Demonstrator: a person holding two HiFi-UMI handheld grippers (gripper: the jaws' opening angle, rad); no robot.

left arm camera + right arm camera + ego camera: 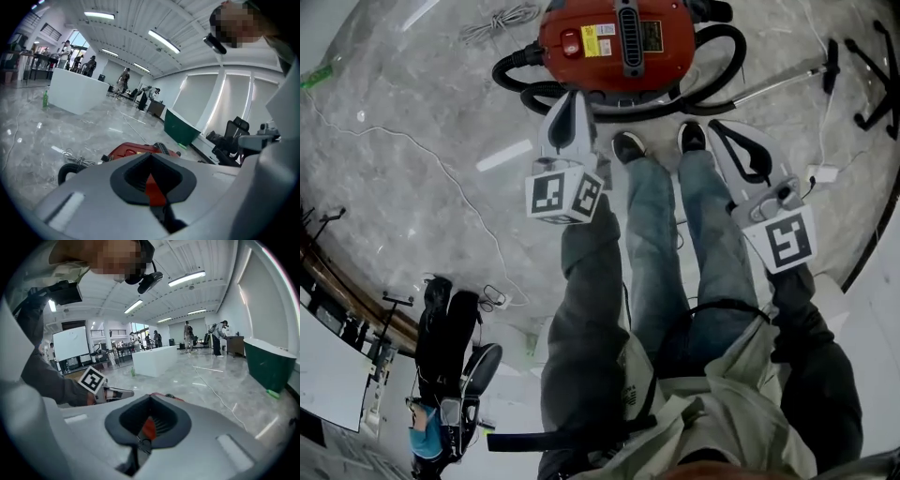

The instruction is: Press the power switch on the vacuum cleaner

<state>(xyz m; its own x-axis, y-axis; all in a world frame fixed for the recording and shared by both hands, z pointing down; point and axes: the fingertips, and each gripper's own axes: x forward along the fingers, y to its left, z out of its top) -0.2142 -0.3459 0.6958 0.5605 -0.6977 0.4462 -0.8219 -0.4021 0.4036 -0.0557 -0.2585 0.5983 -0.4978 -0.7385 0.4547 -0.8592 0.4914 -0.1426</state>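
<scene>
The red vacuum cleaner [614, 42] lies on the marble floor in front of the person's shoes, with a black hose [727, 56] curling round it. A round red switch [571, 40] sits on its left top. My left gripper [574, 98] hangs shut and empty just above the cleaner's near edge, below the switch and apart from it. In the left gripper view the red body [133, 151] shows beyond the left gripper [151, 157]. My right gripper [712, 125] hangs shut and empty over the right shoe. In its own view the right gripper [150, 399] hides most of the cleaner [161, 395].
A coiled cable [499, 21] lies left of the cleaner and its metal wand [778, 84] stretches right toward a black chair base [877, 75]. A white adapter [822, 173] lies on the floor. A green bin [183, 129] and white counter [75, 91] stand farther off.
</scene>
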